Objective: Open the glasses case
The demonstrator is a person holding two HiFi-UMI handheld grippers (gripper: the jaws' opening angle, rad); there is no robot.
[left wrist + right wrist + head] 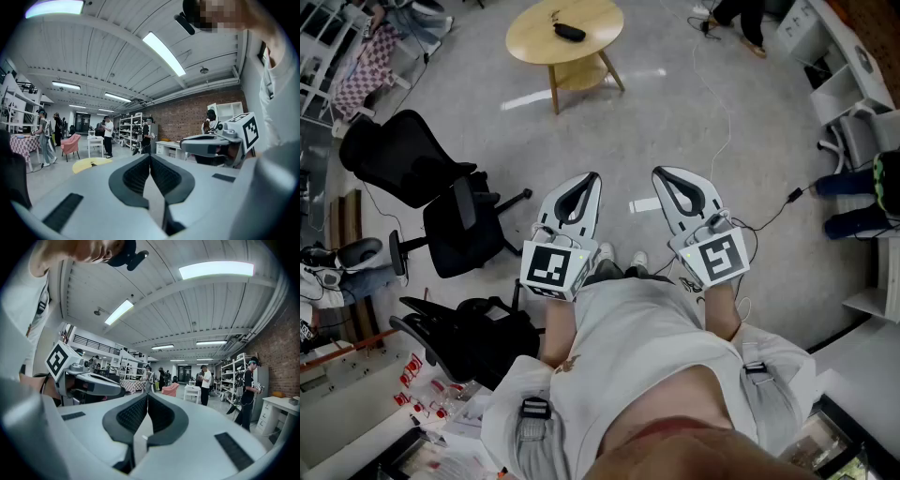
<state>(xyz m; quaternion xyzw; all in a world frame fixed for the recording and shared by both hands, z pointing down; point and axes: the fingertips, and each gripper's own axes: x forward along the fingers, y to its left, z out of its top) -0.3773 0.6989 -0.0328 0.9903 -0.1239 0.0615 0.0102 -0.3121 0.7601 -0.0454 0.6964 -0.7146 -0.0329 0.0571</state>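
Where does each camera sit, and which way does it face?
Head view: on the person's head, looking steeply down at floor, round table and glasses case; shows left gripper, right gripper, shirt.
Left gripper view: on the left gripper, level along its shut jaws toward the pink armchair; shows the right gripper.
Right gripper view: on the right gripper, likewise; shows the left gripper.
Both gripper views share the pink armchair.

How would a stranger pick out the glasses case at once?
Find the round light-wood table at the top of the head view. On it lies the glasses case, a small oblong. It is black and chunky, unlike the tiny thin squiggle beside it.
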